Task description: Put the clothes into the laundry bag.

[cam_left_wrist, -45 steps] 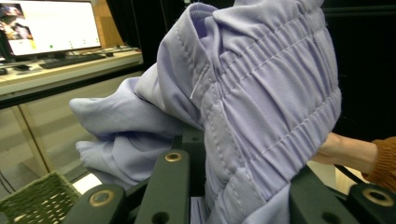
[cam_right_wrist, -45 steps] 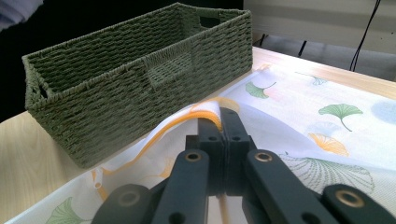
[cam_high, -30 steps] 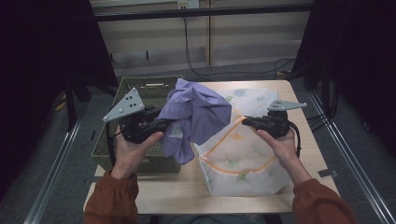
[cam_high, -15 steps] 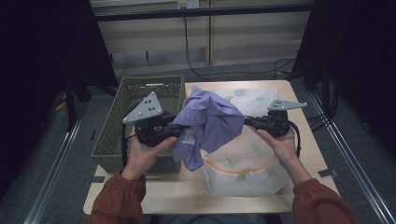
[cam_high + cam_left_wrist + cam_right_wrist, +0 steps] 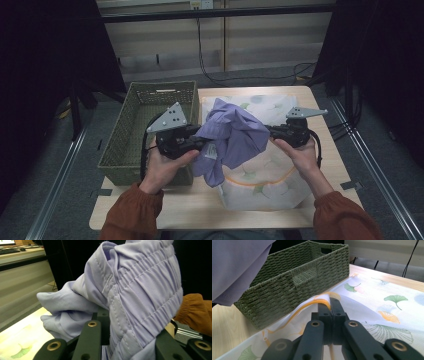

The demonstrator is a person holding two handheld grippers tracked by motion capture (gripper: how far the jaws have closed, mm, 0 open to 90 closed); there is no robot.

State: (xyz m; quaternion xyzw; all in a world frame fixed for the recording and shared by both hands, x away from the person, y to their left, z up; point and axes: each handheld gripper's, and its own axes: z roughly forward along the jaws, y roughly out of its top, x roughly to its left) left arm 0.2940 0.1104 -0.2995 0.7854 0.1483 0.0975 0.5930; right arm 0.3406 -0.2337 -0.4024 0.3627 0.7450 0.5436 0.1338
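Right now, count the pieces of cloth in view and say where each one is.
2. The purple garment hangs from the left gripper above the table; the leaf-print bag lies under it, its orange-trimmed rim pinched by the right gripper. More may be hidden underneath.

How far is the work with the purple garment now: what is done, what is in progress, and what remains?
Done: the purple garment is lifted off the leaf-print cloth. In hand: the left gripper is shut on its gathered waistband, and the right gripper is shut at the garment's other side, though its own view shows leaf-print cloth pinched between its jaws. Left: probably laying it down or putting it in the green basket, which looks empty.

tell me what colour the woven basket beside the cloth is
Dull green woven basket, clearest in the right gripper view.
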